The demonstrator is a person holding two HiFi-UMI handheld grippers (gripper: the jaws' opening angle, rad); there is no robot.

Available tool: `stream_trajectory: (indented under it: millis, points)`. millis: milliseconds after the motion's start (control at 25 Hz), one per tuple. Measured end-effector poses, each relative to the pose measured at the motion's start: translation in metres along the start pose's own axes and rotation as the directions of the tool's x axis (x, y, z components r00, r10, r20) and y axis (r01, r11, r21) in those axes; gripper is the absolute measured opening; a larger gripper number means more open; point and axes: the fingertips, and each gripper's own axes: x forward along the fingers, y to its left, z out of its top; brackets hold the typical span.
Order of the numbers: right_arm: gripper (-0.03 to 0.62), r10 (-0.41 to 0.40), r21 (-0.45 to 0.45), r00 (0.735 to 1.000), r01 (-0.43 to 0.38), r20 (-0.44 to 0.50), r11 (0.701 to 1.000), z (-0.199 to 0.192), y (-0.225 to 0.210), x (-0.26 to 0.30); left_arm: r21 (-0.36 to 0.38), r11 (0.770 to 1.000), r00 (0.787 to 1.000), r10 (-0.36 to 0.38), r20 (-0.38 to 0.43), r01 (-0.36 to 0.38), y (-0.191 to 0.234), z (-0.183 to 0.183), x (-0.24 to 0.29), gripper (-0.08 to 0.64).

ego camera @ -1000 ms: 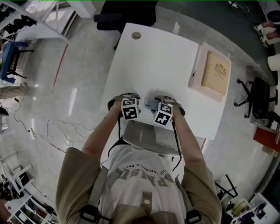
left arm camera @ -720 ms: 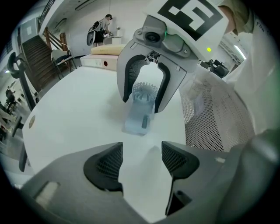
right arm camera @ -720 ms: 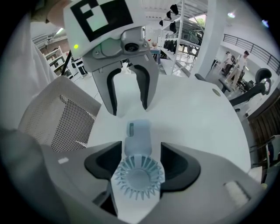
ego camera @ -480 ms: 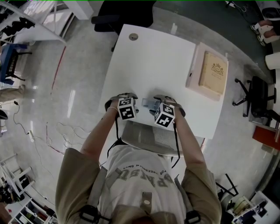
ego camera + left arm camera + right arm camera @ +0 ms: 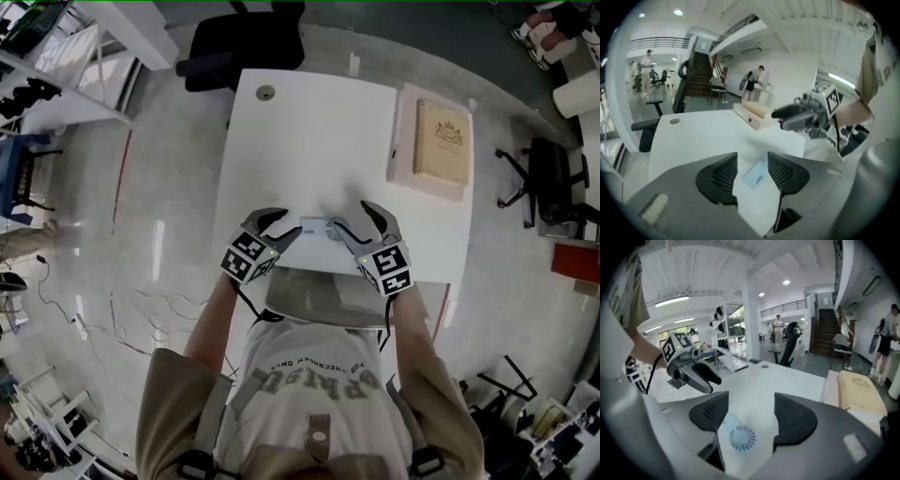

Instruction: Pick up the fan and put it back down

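Observation:
The fan (image 5: pixel 319 246) is a flat white box with a round grille and a pale blue label. It hangs above the front edge of the white table (image 5: pixel 309 131), carried at its two ends. My left gripper (image 5: pixel 273 228) grips the left end, its jaws still closing, with the fan's (image 5: pixel 757 187) edges against both pads. My right gripper (image 5: pixel 369 221) holds the right end, and the grille (image 5: pixel 743 438) shows between its pads. Each gripper sees the other across the fan: the right gripper (image 5: pixel 797 115) and the left gripper (image 5: pixel 701 373).
A tan book on a pink tray (image 5: pixel 441 141) lies at the table's right side. A round cap (image 5: pixel 265 93) sits in the far left corner. A black office chair (image 5: pixel 244 42) stands behind the table, and a grey chair seat (image 5: pixel 323 298) is under my arms.
Both grippers have risen from the table's front and rolled outward. The fan has come up with them and now looks larger and spans between them.

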Motion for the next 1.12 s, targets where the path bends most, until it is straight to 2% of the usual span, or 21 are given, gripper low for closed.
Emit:
stream_trajectory:
  millis: [80, 160, 240, 320, 400, 520, 600, 760, 920, 1120]
  points:
    - [0.296, -0.109, 0.075, 0.987, 0.101, 0.116, 0.992, 0.014, -0.014, -0.020, -0.088, 0.995, 0.988, 0.049, 0.143, -0.037, -0.003, 0.028, -0.011, 0.213]
    - [0.293, -0.203, 0.164, 0.958, 0.171, 0.202, 0.972, 0.023, -0.023, -0.038, -0.137, 0.988, 0.962, 0.099, 0.253, -0.066, -0.007, 0.049, -0.024, 0.213]
    - [0.266, -0.266, 0.214, 0.934, 0.217, 0.239, 0.952, 0.028, -0.026, -0.053, -0.156, 0.983, 0.931, 0.145, 0.334, -0.098, -0.010, 0.064, -0.037, 0.212]
    - [0.237, -0.304, 0.218, 0.919, 0.252, 0.253, 0.943, 0.031, -0.025, -0.065, -0.159, 0.978, 0.900, 0.186, 0.394, -0.133, -0.014, 0.074, -0.047, 0.169]
    - [0.211, -0.327, 0.215, 0.910, 0.276, 0.256, 0.937, 0.031, -0.020, -0.075, -0.165, 0.971, 0.875, 0.230, 0.426, -0.175, -0.017, 0.077, -0.055, 0.156]
    - [0.185, -0.366, 0.214, 0.899, 0.318, 0.242, 0.924, 0.027, -0.014, -0.088, -0.181, 0.940, 0.826, 0.342, 0.449, -0.291, -0.011, 0.074, -0.067, 0.143]
    - [0.160, -0.387, 0.199, 0.891, 0.346, 0.237, 0.917, 0.024, -0.013, -0.096, -0.164, 0.922, 0.802, 0.385, 0.456, -0.350, -0.012, 0.074, -0.071, 0.143]
    - [0.126, -0.418, 0.151, 0.864, 0.390, 0.280, 0.908, 0.032, -0.014, -0.112, -0.087, 0.898, 0.766, 0.415, 0.492, -0.430, -0.023, 0.085, -0.078, 0.115]
    - [0.083, -0.466, 0.134, 0.812, 0.449, 0.351, 0.883, 0.049, -0.016, -0.129, -0.027, 0.852, 0.694, 0.444, 0.566, -0.523, -0.032, 0.104, -0.095, 0.086]
    - [0.056, -0.496, 0.079, 0.753, 0.517, 0.432, 0.853, 0.073, -0.012, -0.144, 0.021, 0.822, 0.628, 0.419, 0.655, -0.570, -0.048, 0.138, -0.109, 0.064]
